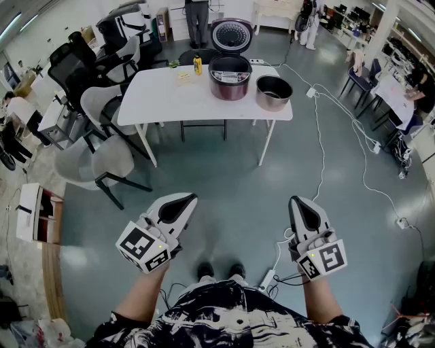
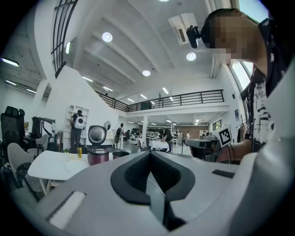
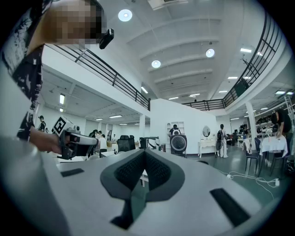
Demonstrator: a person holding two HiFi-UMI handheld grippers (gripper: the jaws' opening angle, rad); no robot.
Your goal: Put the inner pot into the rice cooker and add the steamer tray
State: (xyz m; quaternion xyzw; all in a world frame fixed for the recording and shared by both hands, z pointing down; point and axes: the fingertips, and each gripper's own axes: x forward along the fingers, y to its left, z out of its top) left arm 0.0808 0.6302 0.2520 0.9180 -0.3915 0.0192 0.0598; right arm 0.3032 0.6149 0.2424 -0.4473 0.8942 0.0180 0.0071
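Observation:
A maroon rice cooker (image 1: 230, 78) stands on the white table (image 1: 156, 98) far ahead with its lid raised. The metal inner pot (image 1: 274, 92) sits on the table just right of it. I cannot make out a steamer tray. My left gripper (image 1: 186, 199) and right gripper (image 1: 296, 202) are held level low over the floor, far short of the table, both shut with nothing between the jaws. The left gripper view shows the cooker (image 2: 97, 152) and the pot (image 2: 120, 154) small beyond the closed left gripper (image 2: 150, 154). In the right gripper view the closed right gripper (image 3: 144, 152) points at the cooker's lid (image 3: 178, 144).
A yellow bottle (image 1: 198, 64) and a paper (image 1: 185, 76) lie on the table. Office chairs (image 1: 102, 112) crowd its left side. Cables (image 1: 319, 156) run across the floor at the right, with a power strip (image 1: 268, 277) by my feet. A person (image 1: 197, 20) stands behind the table.

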